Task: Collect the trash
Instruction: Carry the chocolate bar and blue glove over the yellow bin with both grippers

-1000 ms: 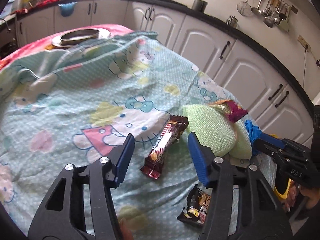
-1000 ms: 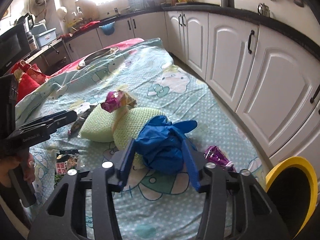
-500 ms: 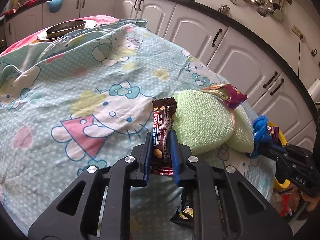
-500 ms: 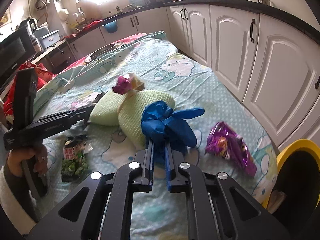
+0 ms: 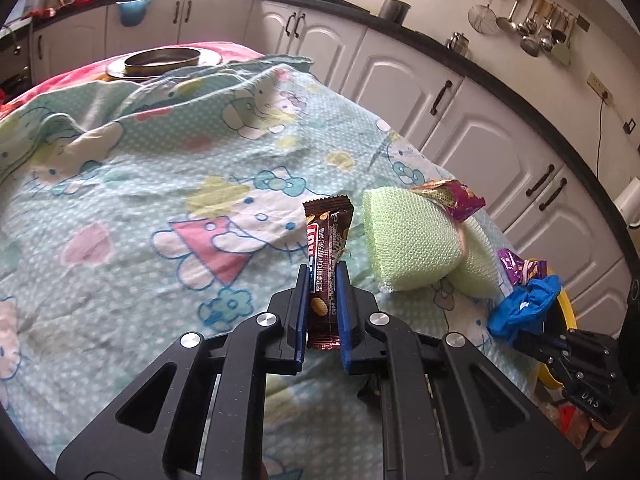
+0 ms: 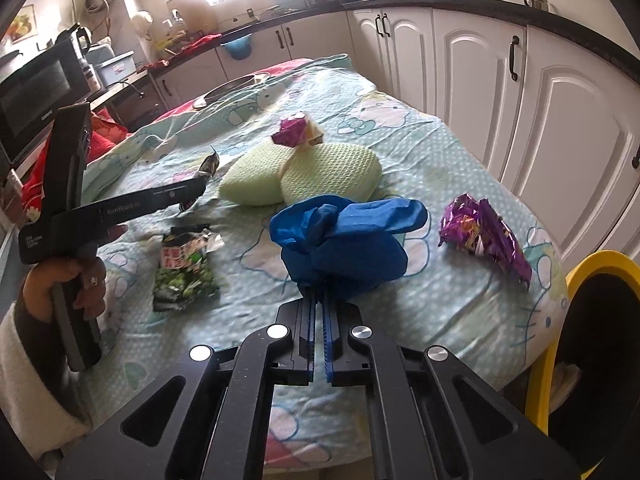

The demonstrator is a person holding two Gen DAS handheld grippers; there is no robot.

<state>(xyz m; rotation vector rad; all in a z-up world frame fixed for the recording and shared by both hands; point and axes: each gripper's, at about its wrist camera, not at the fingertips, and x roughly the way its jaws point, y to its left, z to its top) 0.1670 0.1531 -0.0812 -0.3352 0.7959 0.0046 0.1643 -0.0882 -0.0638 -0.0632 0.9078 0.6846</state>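
Above the cloth [image 5: 120,200], left gripper [image 5: 324,276] jaws pinch the brown wrapper [image 5: 326,240]; right gripper [image 6: 319,300] jaws pinch the blue glove [image 6: 344,240], tips hidden.

The right gripper's [image 5: 532,334] black body, seen from the left wrist camera, bears pale embossed letters that read "DAS". The brown wrapper [image 5: 326,264] clamped in the left gripper [image 5: 323,276] shows big white letters on red and a strip of small print, neither clear enough to read. The left gripper's arm in the right wrist view, the green packet [image 6: 185,268] with its red-and-white label and the purple wrapper [image 6: 486,236] all carry print too blurred to make out.
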